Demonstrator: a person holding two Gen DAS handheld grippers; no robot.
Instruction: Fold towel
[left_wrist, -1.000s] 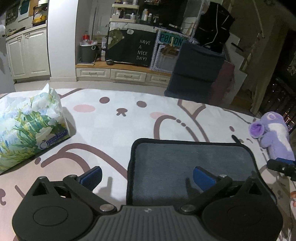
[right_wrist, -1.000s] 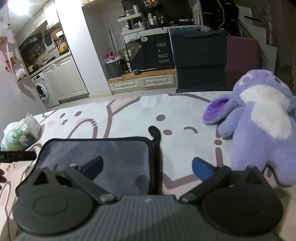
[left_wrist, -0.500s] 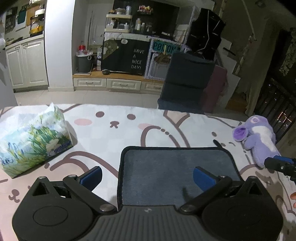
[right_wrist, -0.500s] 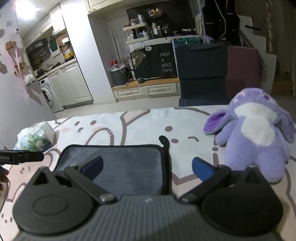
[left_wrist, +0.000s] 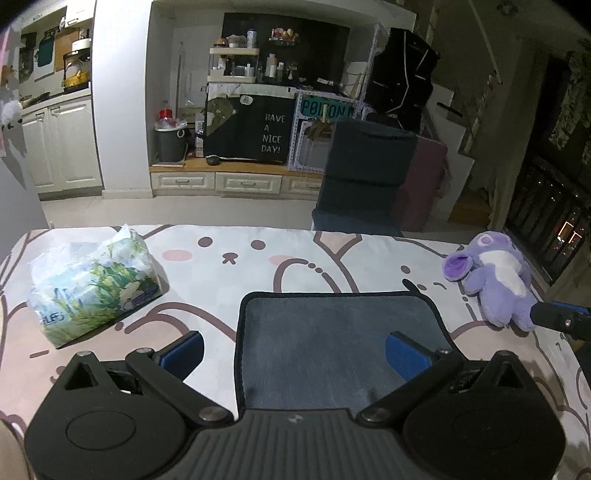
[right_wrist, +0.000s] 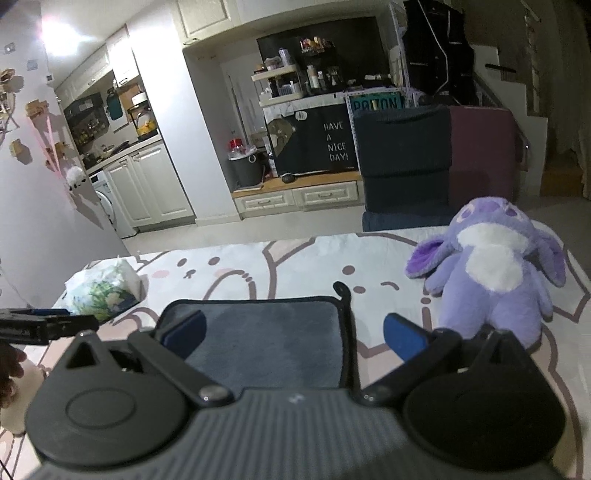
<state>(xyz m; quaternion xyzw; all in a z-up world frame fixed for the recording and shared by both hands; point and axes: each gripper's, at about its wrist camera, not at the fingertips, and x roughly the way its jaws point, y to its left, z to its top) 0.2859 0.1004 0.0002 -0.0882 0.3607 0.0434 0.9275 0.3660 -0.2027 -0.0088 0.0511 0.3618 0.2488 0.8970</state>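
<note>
Both wrist views low, towel-facing (left_wrist: 332, 339)

towel (left_wrist: 332, 339): grey, black trim | desk (left_wrist: 258, 266) cover: white, brown-pink cartoon faces | plush (right_wrist: 491, 266): purple, white belly | tissue pack (left_wrist: 92, 288): green floral | claw pads (left_wrist: 406, 354): blue

A floral tissue pack (left_wrist: 94, 282) and a purple plush toy (left_wrist: 495, 278) lie well apart on the cartoon-print tablecloth (left_wrist: 236, 266).
</note>
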